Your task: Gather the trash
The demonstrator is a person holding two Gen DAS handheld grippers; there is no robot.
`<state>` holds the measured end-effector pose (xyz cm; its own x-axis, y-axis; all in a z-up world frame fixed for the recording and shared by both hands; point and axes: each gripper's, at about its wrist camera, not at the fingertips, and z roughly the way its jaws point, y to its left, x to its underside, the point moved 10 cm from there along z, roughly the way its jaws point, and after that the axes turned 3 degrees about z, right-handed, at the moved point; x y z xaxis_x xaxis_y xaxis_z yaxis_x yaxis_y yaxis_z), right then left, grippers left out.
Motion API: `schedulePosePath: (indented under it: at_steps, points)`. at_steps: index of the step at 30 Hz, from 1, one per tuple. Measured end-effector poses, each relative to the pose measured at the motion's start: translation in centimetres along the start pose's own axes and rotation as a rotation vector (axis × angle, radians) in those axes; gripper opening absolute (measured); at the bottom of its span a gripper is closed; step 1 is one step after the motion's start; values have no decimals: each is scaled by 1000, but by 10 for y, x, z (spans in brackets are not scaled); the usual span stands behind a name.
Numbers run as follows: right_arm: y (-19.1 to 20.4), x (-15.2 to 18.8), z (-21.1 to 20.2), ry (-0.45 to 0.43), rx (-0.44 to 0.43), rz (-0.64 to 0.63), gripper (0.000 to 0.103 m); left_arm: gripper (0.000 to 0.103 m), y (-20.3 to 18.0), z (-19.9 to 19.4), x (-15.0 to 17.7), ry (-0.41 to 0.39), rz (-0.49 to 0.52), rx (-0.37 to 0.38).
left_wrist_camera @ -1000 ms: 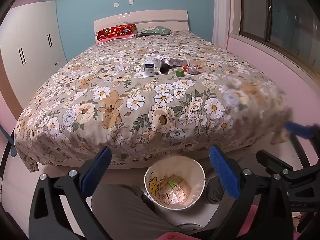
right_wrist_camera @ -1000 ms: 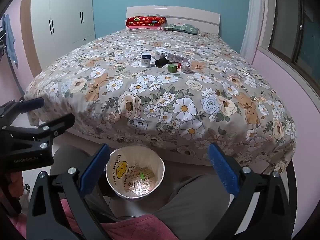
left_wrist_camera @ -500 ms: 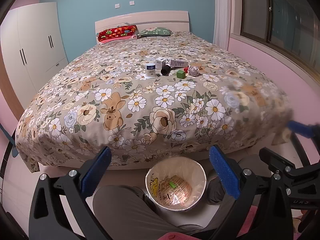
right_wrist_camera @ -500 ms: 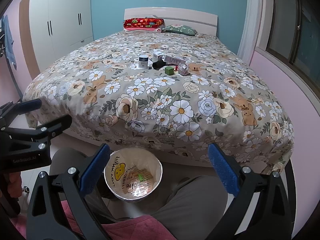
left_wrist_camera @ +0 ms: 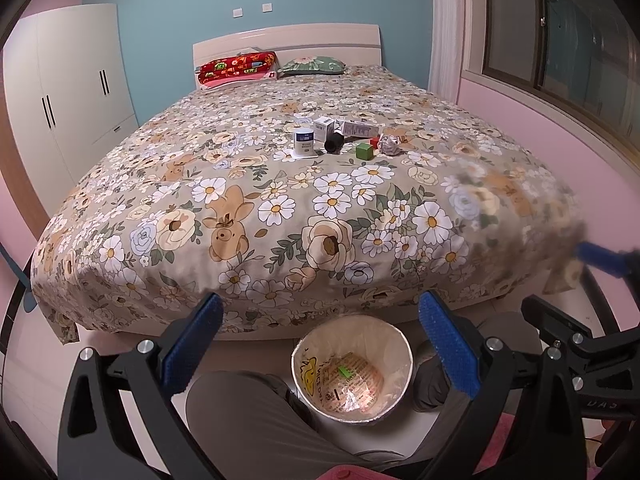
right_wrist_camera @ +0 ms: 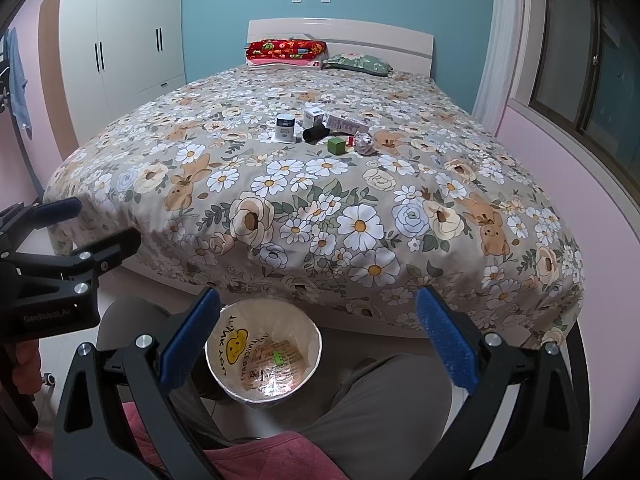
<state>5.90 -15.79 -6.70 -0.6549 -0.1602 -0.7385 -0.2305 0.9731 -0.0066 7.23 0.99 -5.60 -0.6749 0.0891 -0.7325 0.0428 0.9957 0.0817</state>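
Observation:
A lined white trash bin (left_wrist_camera: 394, 336) (right_wrist_camera: 310, 330) stands on the floor at the foot of the bed, with a wrapper inside. On the bed's middle lie a white jar (left_wrist_camera: 304, 143) (right_wrist_camera: 285, 127), a black cylinder (left_wrist_camera: 333, 143) (right_wrist_camera: 315, 133), a green cube (left_wrist_camera: 364, 151) (right_wrist_camera: 336, 145), a crumpled foil ball (left_wrist_camera: 389, 144) (right_wrist_camera: 364, 144), and small boxes (left_wrist_camera: 357, 128) (right_wrist_camera: 344, 123). My left gripper (left_wrist_camera: 320, 344) is open and empty above the bin. My right gripper (right_wrist_camera: 318, 340) is open and empty, also near the bin.
The bed with a floral cover (left_wrist_camera: 280, 208) fills the view. Pillows (left_wrist_camera: 238, 65) lie at the headboard. A white wardrobe (left_wrist_camera: 64, 92) stands at the left, a pink wall and window (left_wrist_camera: 560, 40) at the right. The person's legs (left_wrist_camera: 248, 420) flank the bin.
Both grippers have drawn back and tilted up a little; the bed items sit slightly lower in view. Both stay open and empty.

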Motion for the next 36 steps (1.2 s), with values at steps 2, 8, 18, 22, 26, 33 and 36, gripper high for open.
schedulePosePath:
  at_steps: [2, 8, 18, 22, 26, 33, 36]
  points:
    - [1, 0, -1, -2, 2, 0, 96, 99, 0, 0, 0, 1, 1, -1]
    - [-2, -1, -2, -7, 6, 1, 96, 99, 2, -1, 0, -1, -8, -5]
    - [-1, 0, -2, -7, 6, -1, 96, 99, 3, -2, 0, 0, -8, -5]
    - [-2, 1, -2, -6, 6, -1, 96, 99, 3, -2, 0, -1, -9, -7]
    - [-1, 1, -2, -6, 7, -1, 96, 99, 3, -1, 1, 0, -11, -8]
    - [-1, 2, -2, -5, 7, -2, 96, 99, 4, -1, 1, -1, -8, -8]
    - [-1, 2, -2, -4, 7, -2, 96, 99, 4, -1, 1, -1, -7, -9]
